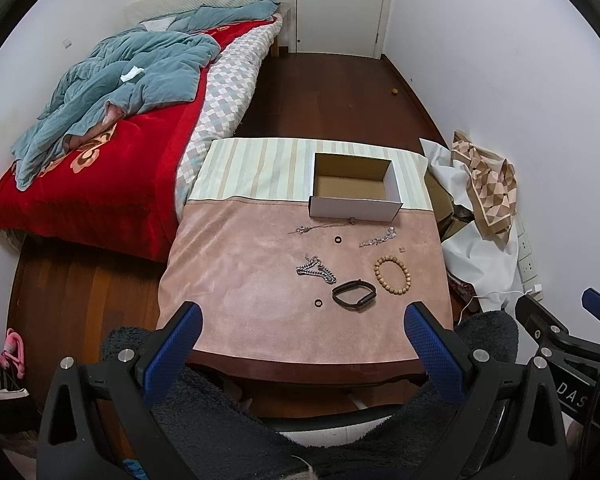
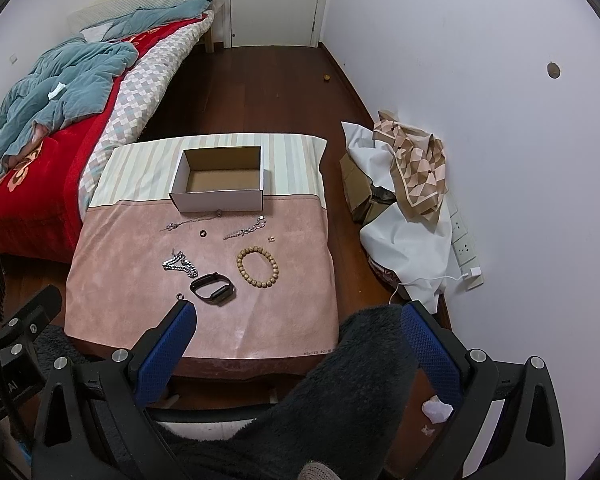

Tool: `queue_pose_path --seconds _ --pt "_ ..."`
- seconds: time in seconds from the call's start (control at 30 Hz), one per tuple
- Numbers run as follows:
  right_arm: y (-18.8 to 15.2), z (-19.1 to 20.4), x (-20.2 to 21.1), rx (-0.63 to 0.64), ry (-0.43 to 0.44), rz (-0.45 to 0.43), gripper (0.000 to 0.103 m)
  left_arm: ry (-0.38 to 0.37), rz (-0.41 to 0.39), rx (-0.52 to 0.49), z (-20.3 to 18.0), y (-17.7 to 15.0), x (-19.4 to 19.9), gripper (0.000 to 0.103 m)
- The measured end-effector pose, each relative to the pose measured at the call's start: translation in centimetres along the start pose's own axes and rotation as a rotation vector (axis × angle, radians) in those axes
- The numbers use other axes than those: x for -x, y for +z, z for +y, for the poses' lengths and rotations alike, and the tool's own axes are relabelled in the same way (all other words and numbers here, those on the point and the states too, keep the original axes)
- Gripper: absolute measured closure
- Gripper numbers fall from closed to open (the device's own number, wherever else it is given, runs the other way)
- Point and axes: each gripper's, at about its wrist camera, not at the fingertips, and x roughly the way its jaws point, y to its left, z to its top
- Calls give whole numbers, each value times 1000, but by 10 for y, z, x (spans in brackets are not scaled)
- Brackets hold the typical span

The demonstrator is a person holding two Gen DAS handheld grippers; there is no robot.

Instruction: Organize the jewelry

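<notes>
Judging by looks, the wooden bead bracelet (image 1: 393,276) is light and stiff — we'd pinch its rim — while the silver chain (image 1: 316,270) will slump. Both hand-held grippers — left (image 1: 302,330), right (image 2: 298,330) — gape wide, empty, short of the desk (image 1: 260,320).

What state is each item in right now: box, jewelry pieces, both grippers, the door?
Cardboard box: open, empty, upright on the table.
Wooden bead bracelet: flat on the mat, outside the box.
Black wristband: on the mat, untouched.
Silver chain: bunched on the mat.
Left gripper: open, holding nothing.
Right gripper: open, holding nothing.
Door: closed.
</notes>
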Motion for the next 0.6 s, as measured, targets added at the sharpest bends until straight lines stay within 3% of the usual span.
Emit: queue_pose_path --seconds 0.6 --pt "6 -6 8 -1 -3 -14 0 -2 -3 1 0 0 2 0"
